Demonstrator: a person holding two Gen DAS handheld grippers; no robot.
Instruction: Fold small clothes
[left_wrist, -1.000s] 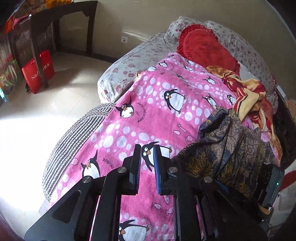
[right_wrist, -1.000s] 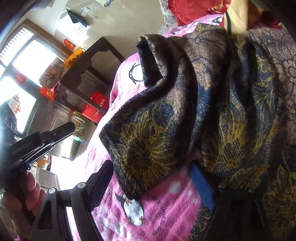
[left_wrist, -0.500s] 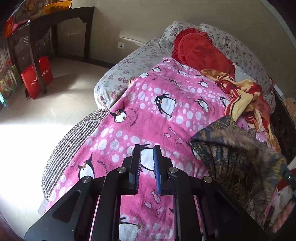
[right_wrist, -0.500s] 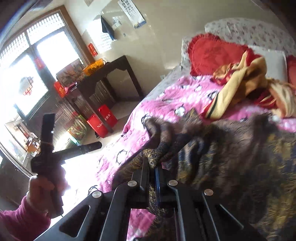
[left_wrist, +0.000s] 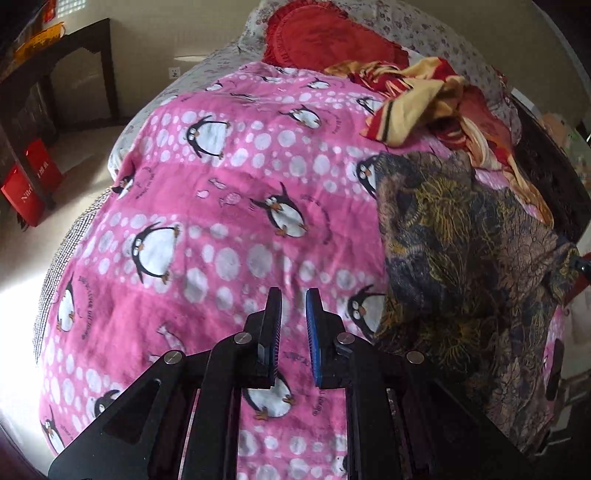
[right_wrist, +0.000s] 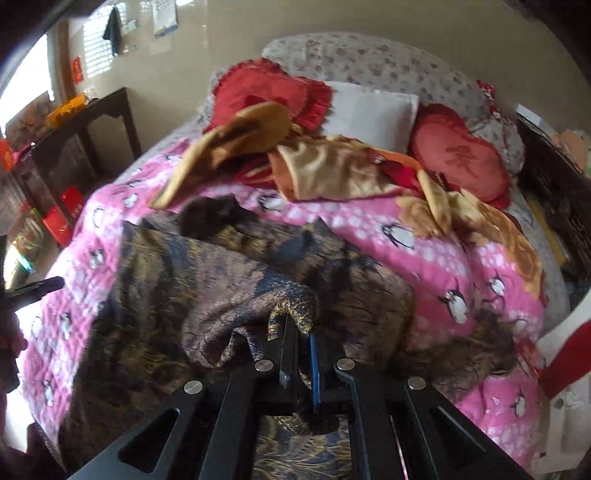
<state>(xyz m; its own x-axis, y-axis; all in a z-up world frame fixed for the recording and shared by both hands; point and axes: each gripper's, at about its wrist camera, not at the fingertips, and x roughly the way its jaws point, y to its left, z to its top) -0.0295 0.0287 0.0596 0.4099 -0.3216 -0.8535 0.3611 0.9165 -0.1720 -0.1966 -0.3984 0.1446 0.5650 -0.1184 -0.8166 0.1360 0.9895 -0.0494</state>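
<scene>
- Two handheld grippers are over the bed, both tilted down at the pink penguin blanket (left_wrist: 207, 192) that covers it
- right gripper (right_wrist: 300, 334): its jaws are pressed together on a bunched edge of the dark floral garment (right_wrist: 207, 295); the pinched fold stands up above the fingertips, and the rest of the cloth drapes away from it toward the left and the near side
- that garment, brown and navy with yellow flower print, lies spread on the blanket; in the left wrist view it (left_wrist: 465, 258) fills the right side of the bed, its far corner covering part of a penguin
- left gripper (left_wrist: 294, 299): its two pads stand close together with a narrow slit between them and nothing in it; it hangs over bare blanket, just left of the garment's edge and not touching it
- a red and yellow crumpled cloth (left_wrist: 424, 99) lies beyond the garment, near the red frilled cushion (left_wrist: 325, 37) at the head of the bed
- in the right wrist view a white pillow (right_wrist: 369, 114) sits between two red cushions; a person's hand shows dimly at the left edge, too dark to read
</scene>
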